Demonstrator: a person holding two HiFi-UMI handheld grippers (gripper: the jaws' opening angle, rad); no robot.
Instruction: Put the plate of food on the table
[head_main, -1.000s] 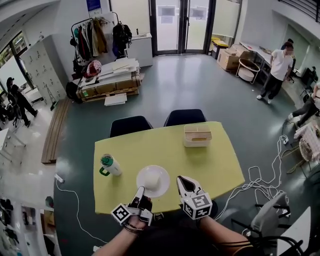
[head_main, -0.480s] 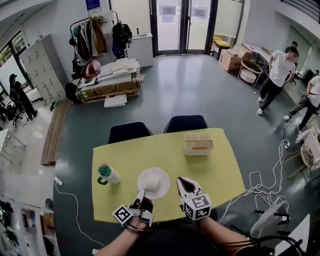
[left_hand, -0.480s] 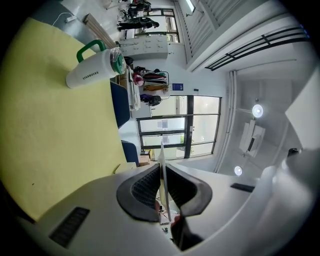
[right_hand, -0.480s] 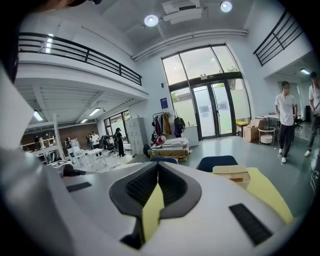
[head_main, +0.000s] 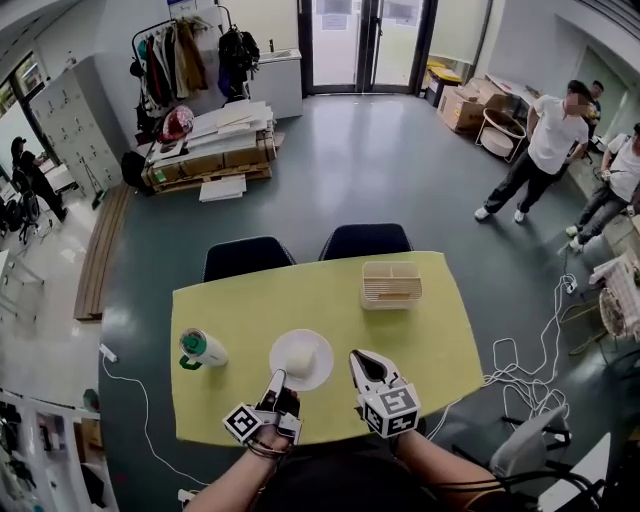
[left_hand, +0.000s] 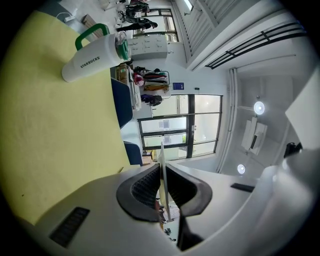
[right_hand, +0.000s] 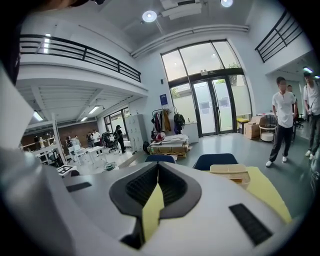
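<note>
You're at the set-down: your left gripper (head_main: 275, 381) pinches the near rim of the plate (head_main: 318, 370), pads pressed on the thin edge, which shows edge-on between them in the left gripper view. The plate, with a pale lump of food (head_main: 301, 356) on it, is over the near middle of the table (head_main: 430, 330). Whether it already rests there or hangs just above, I can't tell. Your right gripper (head_main: 362, 362) is just right of the plate, fingers pressed together on nothing. Next, as I judge it, keep the plate level, settle it flat, then let the pads part and draw back toward you without dragging the rim. The table is bare yellow, with a mug (head_main: 195, 348) to the left and a slatted rack (head_main: 391, 284) at the far right, both well apart from the plate. Two dark chairs (head_main: 248, 258) stand at the far edge. Beyond is a grey floor, with people (head_main: 535, 145) at the far right.
</note>
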